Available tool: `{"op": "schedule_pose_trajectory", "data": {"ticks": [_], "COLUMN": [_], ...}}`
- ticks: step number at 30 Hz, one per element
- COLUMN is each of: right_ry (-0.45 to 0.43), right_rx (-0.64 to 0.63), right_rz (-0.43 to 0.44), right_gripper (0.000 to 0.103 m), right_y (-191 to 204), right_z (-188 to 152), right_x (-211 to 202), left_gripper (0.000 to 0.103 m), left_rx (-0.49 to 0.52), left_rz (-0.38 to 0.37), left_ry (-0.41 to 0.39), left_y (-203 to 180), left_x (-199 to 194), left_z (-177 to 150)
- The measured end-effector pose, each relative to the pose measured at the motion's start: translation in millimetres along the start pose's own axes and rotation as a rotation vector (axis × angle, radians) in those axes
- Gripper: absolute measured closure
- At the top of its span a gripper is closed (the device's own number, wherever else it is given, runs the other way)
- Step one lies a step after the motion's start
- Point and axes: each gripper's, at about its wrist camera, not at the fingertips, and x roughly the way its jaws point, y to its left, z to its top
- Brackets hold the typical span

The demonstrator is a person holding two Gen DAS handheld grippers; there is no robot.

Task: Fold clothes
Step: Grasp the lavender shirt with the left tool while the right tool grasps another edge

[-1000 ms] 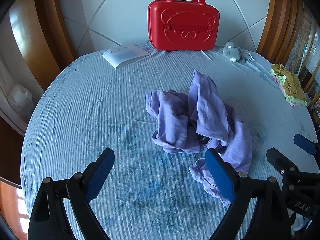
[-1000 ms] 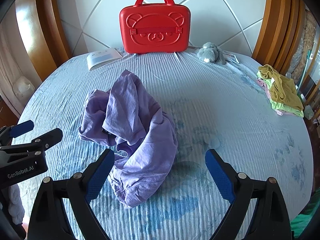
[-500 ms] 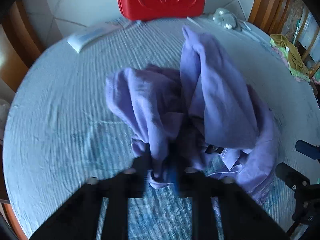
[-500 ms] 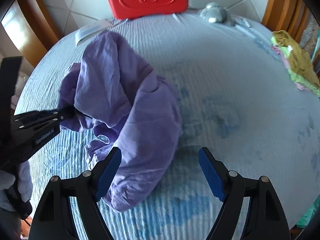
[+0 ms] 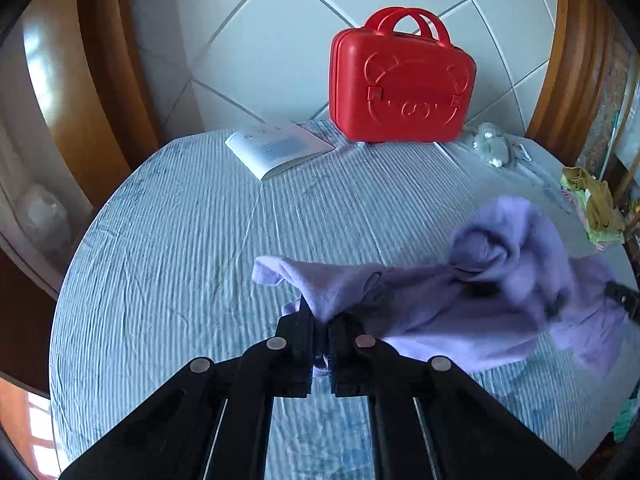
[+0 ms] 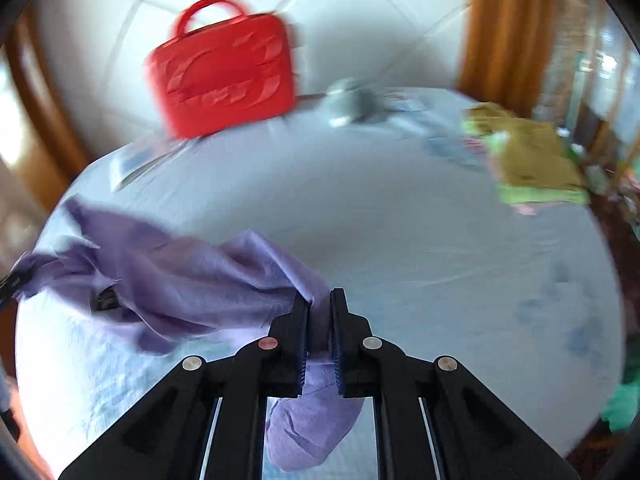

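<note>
A purple garment (image 5: 460,300) hangs stretched between my two grippers above the round table with the blue striped cloth (image 5: 180,260). My left gripper (image 5: 320,320) is shut on one edge of it. My right gripper (image 6: 320,308) is shut on another part of the purple garment (image 6: 192,280), and a loose end hangs down below its fingers. The right gripper's tip shows at the right edge of the left wrist view (image 5: 624,300). The right wrist view is blurred by motion.
A red bear-face case (image 5: 400,84) stands at the table's far edge, with a white booklet (image 5: 276,148) to its left and a grey plush toy (image 5: 492,148) to its right. A pile of yellow and green clothes (image 6: 532,160) lies at the right edge.
Both grippers were open over the crumpled garment a second ago. Both have shut on it, lifted it and pulled apart, so it now hangs stretched between them.
</note>
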Motion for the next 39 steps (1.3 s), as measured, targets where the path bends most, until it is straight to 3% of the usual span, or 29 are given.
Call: {"op": "schedule_pose_trajectory", "data": {"ticks": [1, 2, 3, 4, 5, 6, 10, 15, 23, 27, 28, 29, 30, 31, 32, 35, 39], "right_ry": [0.001, 0.029, 0.077, 0.134, 0.159, 0.184, 0.170, 0.125, 0.189, 0.219, 0.222, 0.226, 0.214, 0.196, 0.183, 0.088, -0.147], "right_rx": [0.017, 0.048, 0.053, 0.043, 0.054, 0.064, 0.014, -0.099, -0.280, -0.343, -0.350, -0.365, -0.383, -0.391, -0.379, -0.273, -0.182], "right_rz": [-0.028, -0.059, -0.103, -0.166, -0.173, -0.178, -0.064, 0.105, 0.190, 0.197, 0.192, 0.183, 0.176, 0.141, 0.112, 0.124, 0.123], "right_gripper": [0.092, 0.083, 0.067, 0.058, 0.055, 0.055, 0.055, 0.055, 0.054, 0.047, 0.047, 0.048, 0.069, 0.087, 0.099, 0.099, 0.099], "right_y": [-12.7, -23.2, -30.6, -35.7, -40.3, -44.8, -24.5, 21.9, 91.0, 111.0, 114.8, 118.7, 120.7, 118.9, 115.0, 89.0, 52.6], "right_z": [3.3, 1.4, -0.6, -6.4, -12.0, -17.5, -20.3, -10.3, -3.7, -7.3, -9.0, -11.8, -13.5, -12.9, -10.2, 13.6, 70.1], "right_x": [-4.6, -1.3, 6.6, 16.0, 18.8, 21.4, 12.3, 6.1, 60.1, 84.4, 91.8, 98.0, 101.8, 104.0, 104.4, 82.9, 28.2], "left_gripper": [0.099, 0.097, 0.095, 0.093, 0.091, 0.087, 0.069, 0.059, 0.059, 0.059, 0.065, 0.078, 0.100, 0.100, 0.100, 0.101, 0.101], "left_rx": [0.007, 0.018, 0.029, 0.041, 0.047, 0.044, 0.030, 0.025, 0.037, 0.031, 0.028, 0.025, 0.021, 0.017, 0.009, -0.022, 0.001], "left_rz": [-0.025, -0.053, -0.075, -0.099, -0.119, -0.134, -0.144, -0.105, -0.135, -0.135, -0.137, -0.141, -0.133, -0.123, -0.112, -0.087, -0.079], "left_ry": [0.024, 0.052, 0.082, 0.120, 0.156, 0.181, 0.189, 0.158, 0.251, 0.297, 0.311, 0.325, 0.338, 0.350, 0.339, 0.276, 0.134], "left_y": [-1.5, -4.5, -8.3, -12.9, -16.9, -19.9, -18.7, -7.6, 0.2, -3.4, -4.8, -6.2, -7.1, -7.8, -6.9, -1.3, 1.0], "left_x": [2.2, 6.1, 11.0, 16.9, 22.5, 26.4, 22.2, 21.4, 47.2, 66.0, 72.2, 78.4, 83.4, 88.1, 86.9, 75.9, 50.8], "left_z": [-3.1, -6.8, -14.3, -22.5, -31.3, -39.7, -51.7, -44.3, -67.2, -74.8, -75.5, -76.1, -76.3, -76.5, -73.7, -58.9, -4.1]}}
